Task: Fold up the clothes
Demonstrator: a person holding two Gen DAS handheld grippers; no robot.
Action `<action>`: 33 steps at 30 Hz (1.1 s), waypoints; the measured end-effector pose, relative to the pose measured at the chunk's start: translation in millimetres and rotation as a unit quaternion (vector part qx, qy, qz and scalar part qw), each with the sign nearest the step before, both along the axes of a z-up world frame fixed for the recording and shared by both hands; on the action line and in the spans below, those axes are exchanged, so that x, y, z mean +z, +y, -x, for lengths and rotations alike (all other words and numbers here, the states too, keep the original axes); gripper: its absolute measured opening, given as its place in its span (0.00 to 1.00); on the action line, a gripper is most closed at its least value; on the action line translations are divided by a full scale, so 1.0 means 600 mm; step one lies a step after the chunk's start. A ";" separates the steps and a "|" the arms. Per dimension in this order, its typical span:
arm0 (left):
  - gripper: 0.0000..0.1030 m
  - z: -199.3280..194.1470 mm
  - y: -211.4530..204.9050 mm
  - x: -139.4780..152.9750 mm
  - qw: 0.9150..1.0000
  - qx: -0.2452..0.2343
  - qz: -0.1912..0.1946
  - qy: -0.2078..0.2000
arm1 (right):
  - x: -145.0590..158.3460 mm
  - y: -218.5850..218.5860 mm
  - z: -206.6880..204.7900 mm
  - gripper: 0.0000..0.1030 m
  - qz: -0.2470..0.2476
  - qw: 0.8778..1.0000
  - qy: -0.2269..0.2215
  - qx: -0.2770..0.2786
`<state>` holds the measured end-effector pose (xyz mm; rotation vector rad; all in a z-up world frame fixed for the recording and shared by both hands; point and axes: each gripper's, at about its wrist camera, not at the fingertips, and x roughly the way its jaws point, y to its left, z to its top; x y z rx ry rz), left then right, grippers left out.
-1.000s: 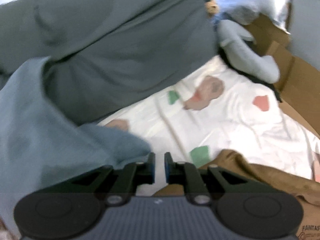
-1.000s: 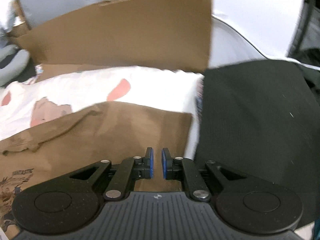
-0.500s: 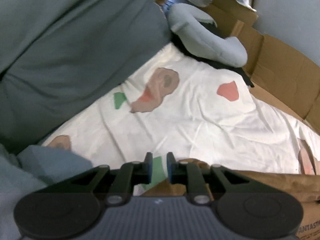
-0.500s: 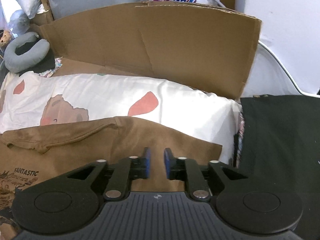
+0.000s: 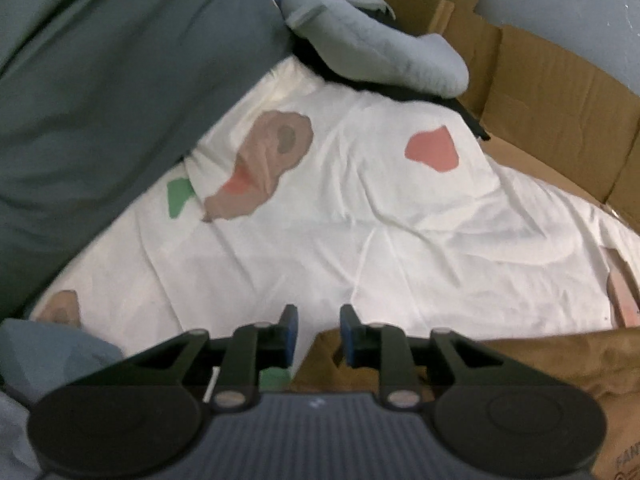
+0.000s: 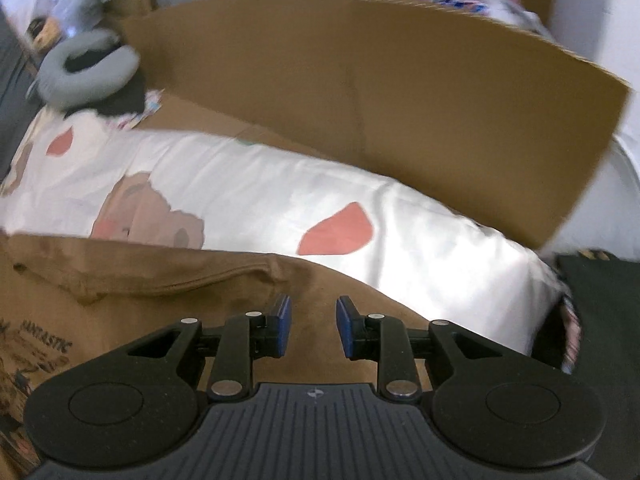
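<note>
The left gripper [image 5: 319, 334] hovers with its blue-padded jaws spread and empty over the edge of a brown t-shirt [image 5: 560, 356], soft matte cotton that fills the view from 4 to 6 o'clock. The right gripper [image 6: 313, 330] is likewise parted, holding nothing, above the same brown t-shirt [image 6: 168, 280], whose stitched sleeve hem runs toward 9 o'clock and whose printed graphic sits at 8 o'clock. The shirt lies flat on a smooth white sheet [image 5: 380, 216] with pink, brown and green blotches. A grey-green blanket [image 5: 104, 92] bulks at 10 o'clock, a curved grey neck pillow [image 5: 372, 48] at 12, and stiff corrugated cardboard [image 6: 380, 92] stands behind.
</note>
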<state>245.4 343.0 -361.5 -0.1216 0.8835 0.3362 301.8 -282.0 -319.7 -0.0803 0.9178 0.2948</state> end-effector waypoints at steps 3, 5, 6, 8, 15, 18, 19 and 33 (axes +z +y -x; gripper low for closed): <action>0.24 -0.003 -0.002 -0.009 1.000 -0.012 -0.002 0.006 | -0.010 0.018 -0.013 0.35 0.017 1.000 -0.004 0.025; 0.24 -0.004 -0.001 -0.013 1.000 -0.013 0.000 0.007 | -0.015 0.031 -0.021 0.35 0.030 0.999 -0.007 0.041; 0.24 -0.004 -0.001 -0.014 1.000 -0.012 0.001 0.006 | -0.018 0.037 -0.025 0.35 0.036 0.998 -0.009 0.049; 0.24 -0.004 -0.001 -0.017 1.000 -0.010 0.004 0.005 | -0.024 0.049 -0.033 0.35 0.049 0.997 -0.012 0.065; 0.24 -0.009 -0.001 -0.021 1.000 -0.012 0.013 0.003 | -0.044 0.090 -0.047 0.36 0.105 0.986 -0.030 0.129; 0.24 -0.010 0.000 -0.021 1.000 -0.015 0.013 0.004 | -0.052 0.103 -0.052 0.36 0.120 0.980 -0.035 0.152; 0.24 -0.010 0.001 -0.022 1.000 -0.016 0.014 0.005 | -0.054 0.105 -0.055 0.35 0.124 0.979 -0.036 0.155; 0.24 -0.015 -0.003 -0.026 1.000 -0.023 0.007 0.012 | -0.090 0.138 -0.109 0.32 0.162 0.963 -0.018 0.213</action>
